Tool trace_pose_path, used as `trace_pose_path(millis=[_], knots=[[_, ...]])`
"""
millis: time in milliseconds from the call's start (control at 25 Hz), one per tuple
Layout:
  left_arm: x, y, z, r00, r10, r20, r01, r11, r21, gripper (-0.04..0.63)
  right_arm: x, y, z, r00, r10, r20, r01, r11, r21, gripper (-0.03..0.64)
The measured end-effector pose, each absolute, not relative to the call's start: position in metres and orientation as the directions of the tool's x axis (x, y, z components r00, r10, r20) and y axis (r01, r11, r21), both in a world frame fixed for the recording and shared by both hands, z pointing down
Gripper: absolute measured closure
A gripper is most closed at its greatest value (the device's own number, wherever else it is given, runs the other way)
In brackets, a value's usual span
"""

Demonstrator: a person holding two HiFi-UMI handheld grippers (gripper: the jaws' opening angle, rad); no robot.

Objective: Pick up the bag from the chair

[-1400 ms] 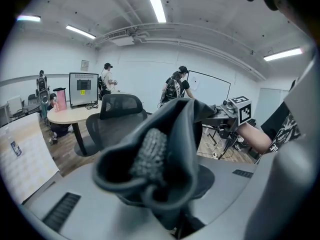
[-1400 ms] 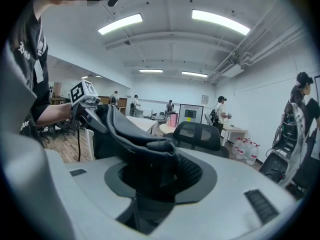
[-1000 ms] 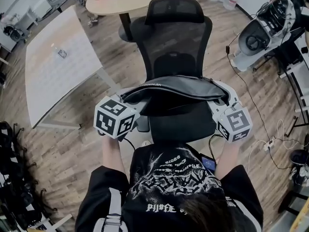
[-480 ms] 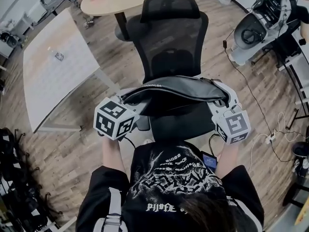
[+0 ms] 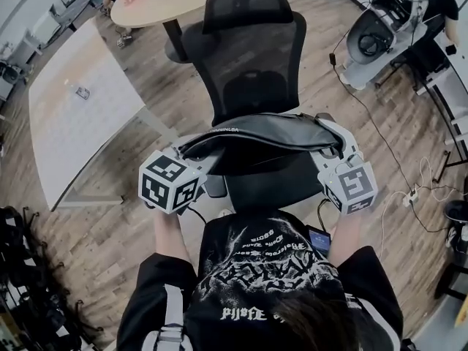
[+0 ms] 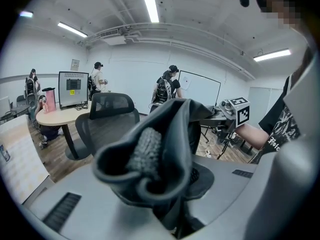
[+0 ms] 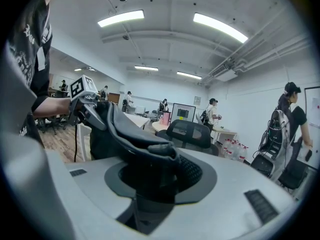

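A long black bag (image 5: 259,131) hangs stretched between my two grippers, lifted above the seat of the black mesh office chair (image 5: 248,57). My left gripper (image 5: 196,154) is shut on the bag's left end (image 6: 160,159), whose crumpled fabric fills the left gripper view. My right gripper (image 5: 330,152) is shut on the bag's right end (image 7: 145,154). In the right gripper view the bag runs away toward the left gripper's marker cube (image 7: 82,87). The chair seat (image 5: 274,185) shows below the bag.
A white table (image 5: 77,115) stands to the left and a round wooden table (image 5: 164,6) behind the chair. Cables and equipment (image 5: 380,35) lie on the wood floor at right. Several people stand at the room's far side (image 6: 167,86).
The bag and both grippers sit slightly higher and further left in the head view than a second ago; the grips are unchanged.
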State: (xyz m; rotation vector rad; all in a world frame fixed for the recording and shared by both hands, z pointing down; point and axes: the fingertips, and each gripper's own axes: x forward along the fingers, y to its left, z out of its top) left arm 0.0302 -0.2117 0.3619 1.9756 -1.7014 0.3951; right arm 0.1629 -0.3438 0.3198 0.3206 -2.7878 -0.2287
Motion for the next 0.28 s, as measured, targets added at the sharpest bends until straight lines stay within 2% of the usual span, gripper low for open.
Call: trace_pose_path(millis=[280], knots=[[0.0256,-0.2055,0.3663,0.175,-0.829,0.531,-0.979,-0.088,0.185,0.505,0.1584,-0.3383,0.3261,-0.917,-0.236,0.320,-0.184,0.965,0.185,0.457]])
